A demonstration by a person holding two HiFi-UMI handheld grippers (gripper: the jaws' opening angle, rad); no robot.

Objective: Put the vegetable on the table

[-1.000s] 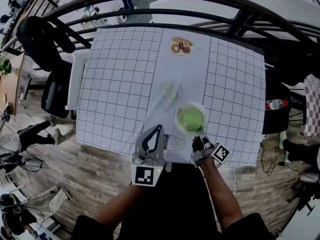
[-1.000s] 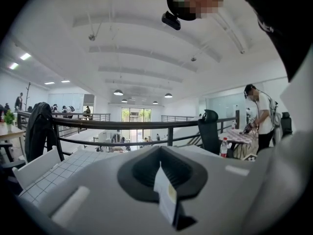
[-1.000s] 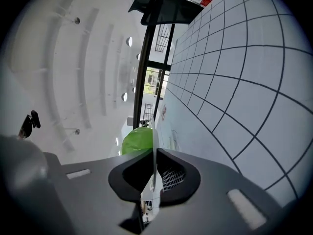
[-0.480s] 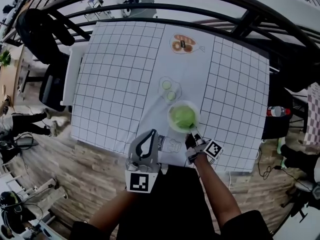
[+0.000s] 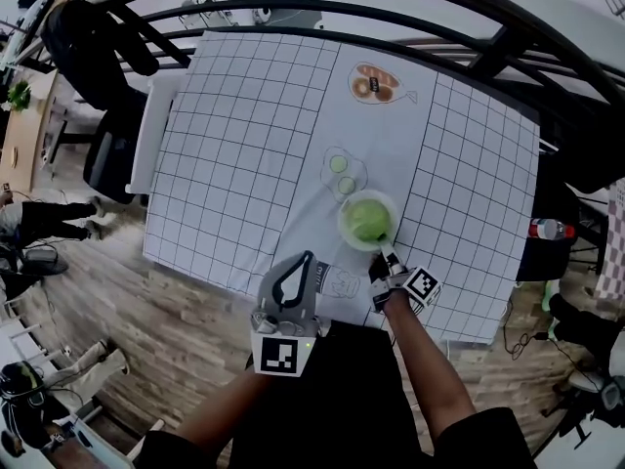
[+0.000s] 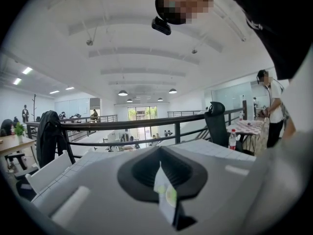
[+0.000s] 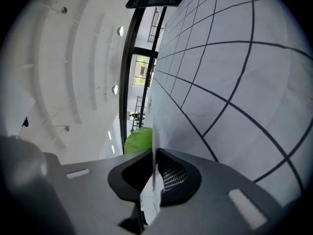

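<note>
forearm [image 5: 431, 380] outstretched, right tongs [image 5: 385, 253] clamp the bowl [image 5: 342, 225] rim; left tongs [image 5: 310, 256] together, upturned.

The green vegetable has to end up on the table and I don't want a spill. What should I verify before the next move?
1. Right gripper hold on the plate: ok, jaws shut on its thin white rim.
2. Vegetable inside the plate: ok, a green mound within the rim.
3. Plate lifted off the table: cannot tell.
4. Bare landing spot: ok, open grid squares to the plate's right.
5. Left gripper out of the way: ok, by the table's near edge, apart from the plate, shut on a thin printed sheet.
</note>
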